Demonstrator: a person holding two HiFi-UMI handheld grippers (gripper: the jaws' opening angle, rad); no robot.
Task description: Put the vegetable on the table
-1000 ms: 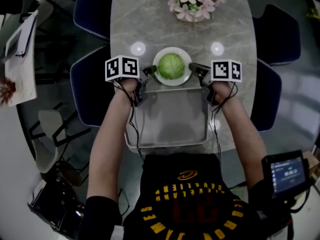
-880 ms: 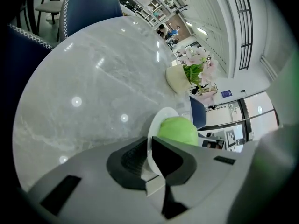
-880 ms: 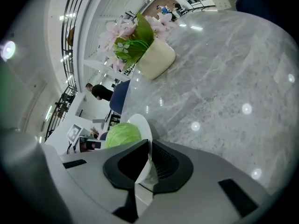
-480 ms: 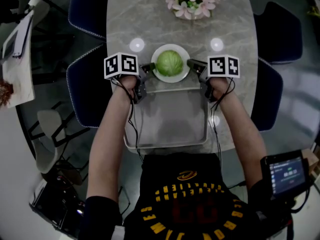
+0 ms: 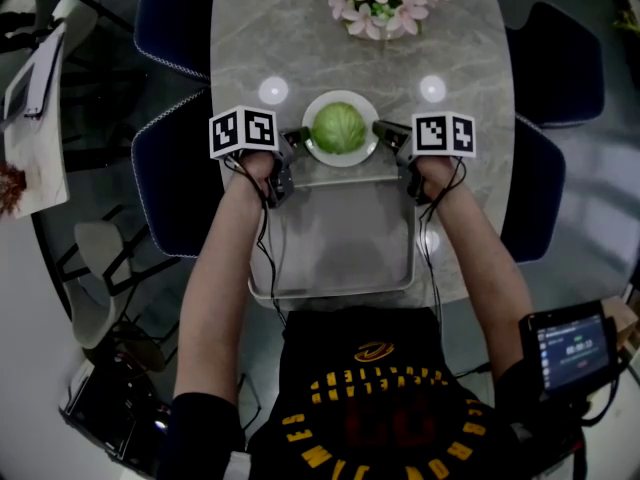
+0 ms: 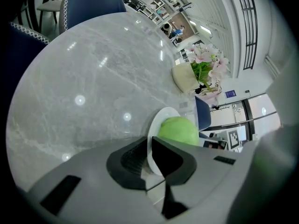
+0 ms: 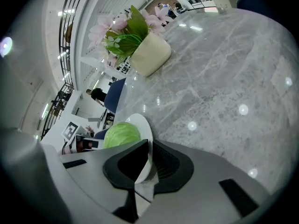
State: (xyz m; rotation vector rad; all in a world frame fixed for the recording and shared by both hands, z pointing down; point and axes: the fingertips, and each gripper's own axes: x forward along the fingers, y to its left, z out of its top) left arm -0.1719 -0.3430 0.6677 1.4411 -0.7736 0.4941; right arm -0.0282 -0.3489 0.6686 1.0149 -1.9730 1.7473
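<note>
A round green cabbage (image 5: 339,128) sits on a white plate (image 5: 318,108) at the far end of the grey tray (image 5: 335,238), over the marble table (image 5: 300,38). My left gripper (image 5: 298,140) is shut on the plate's left rim and my right gripper (image 5: 382,131) is shut on its right rim. In the left gripper view the plate (image 6: 158,122) edge runs between the jaws of the left gripper (image 6: 148,155), with the cabbage (image 6: 178,130) beyond. The right gripper view mirrors this: plate (image 7: 142,125) clamped by the right gripper (image 7: 149,160), cabbage (image 7: 121,134) behind.
A pot of pink flowers (image 5: 378,3) stands at the far end of the table. Dark blue chairs (image 5: 175,168) flank the table on the left and on the right (image 5: 555,68). A small screen device (image 5: 565,348) hangs at my right elbow.
Both grippers have carried the plate with the cabbage slightly away from me, past the tray's far edge. Their hold on the rim is unchanged.
</note>
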